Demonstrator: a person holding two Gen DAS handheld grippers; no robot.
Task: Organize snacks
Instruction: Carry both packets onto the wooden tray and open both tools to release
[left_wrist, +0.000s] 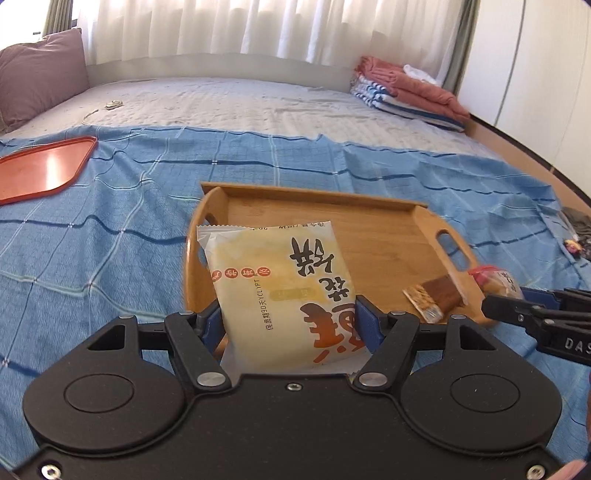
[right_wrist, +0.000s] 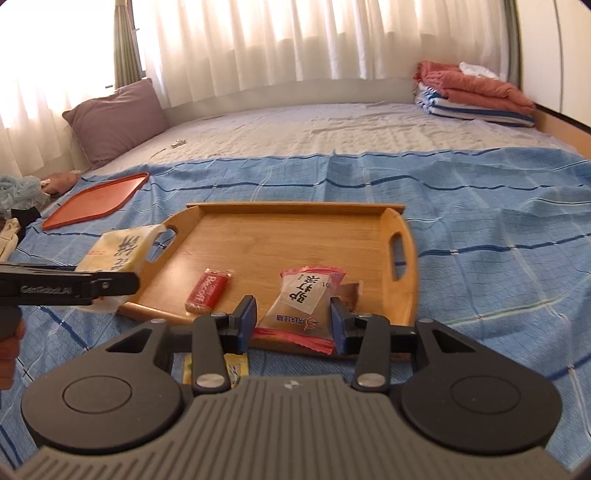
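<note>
A wooden tray (left_wrist: 391, 236) (right_wrist: 295, 236) with handle slots lies on the blue checked cloth. My left gripper (left_wrist: 290, 317) is shut on a pale yellow snack packet (left_wrist: 284, 291) with large Chinese print, held above the tray's near left rim; it shows at the left in the right wrist view (right_wrist: 118, 251). My right gripper (right_wrist: 293, 317) is shut on a clear packet with red ends (right_wrist: 303, 306), held over the tray's near edge. A red Biscoff bar (right_wrist: 208, 290) lies in the tray. A brown wrapped bar (left_wrist: 436, 295) lies near the tray's right rim.
An orange-red tray (left_wrist: 40, 170) (right_wrist: 99, 201) lies on the cloth at the far left. A yellow packet (right_wrist: 232, 367) lies under my right gripper. A purple pillow (right_wrist: 118, 118) and folded blankets (right_wrist: 476, 92) sit at the back of the bed.
</note>
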